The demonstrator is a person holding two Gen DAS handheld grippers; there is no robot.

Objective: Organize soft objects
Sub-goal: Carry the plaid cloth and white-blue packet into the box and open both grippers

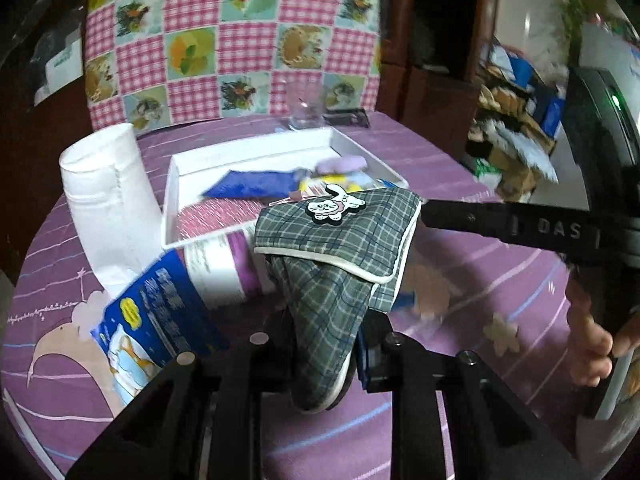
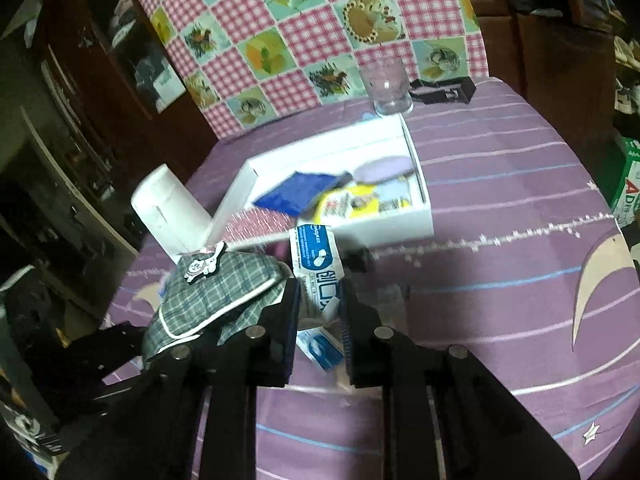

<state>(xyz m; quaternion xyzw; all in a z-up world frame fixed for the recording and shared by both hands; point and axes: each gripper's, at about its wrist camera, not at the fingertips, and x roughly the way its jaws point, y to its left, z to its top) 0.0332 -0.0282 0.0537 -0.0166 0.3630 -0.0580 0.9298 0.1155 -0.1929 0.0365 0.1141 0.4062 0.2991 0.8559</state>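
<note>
left gripper (image 1: 320, 340) clamps the plaid pouch (image 1: 340, 236), right gripper (image 2: 320, 304) pinches a white-and-blue packet (image 2: 318, 276); both hang just short of the white tray (image 2: 424, 216) ahead, the packet's long axis pointing at it.

From my seat, the near right of the worktop (image 2: 500, 280) lies bare, so I see open passage there. The white tray (image 2: 424, 216) sits mid-worktop, already crowded with packets. A white roll (image 2: 168, 208) stands just left of it, blocking that flank. At the far edge a glass (image 2: 386, 88) and a black clip (image 2: 444, 90) stand before the chequered chair back (image 2: 300, 32), which walls off the far side.
</note>
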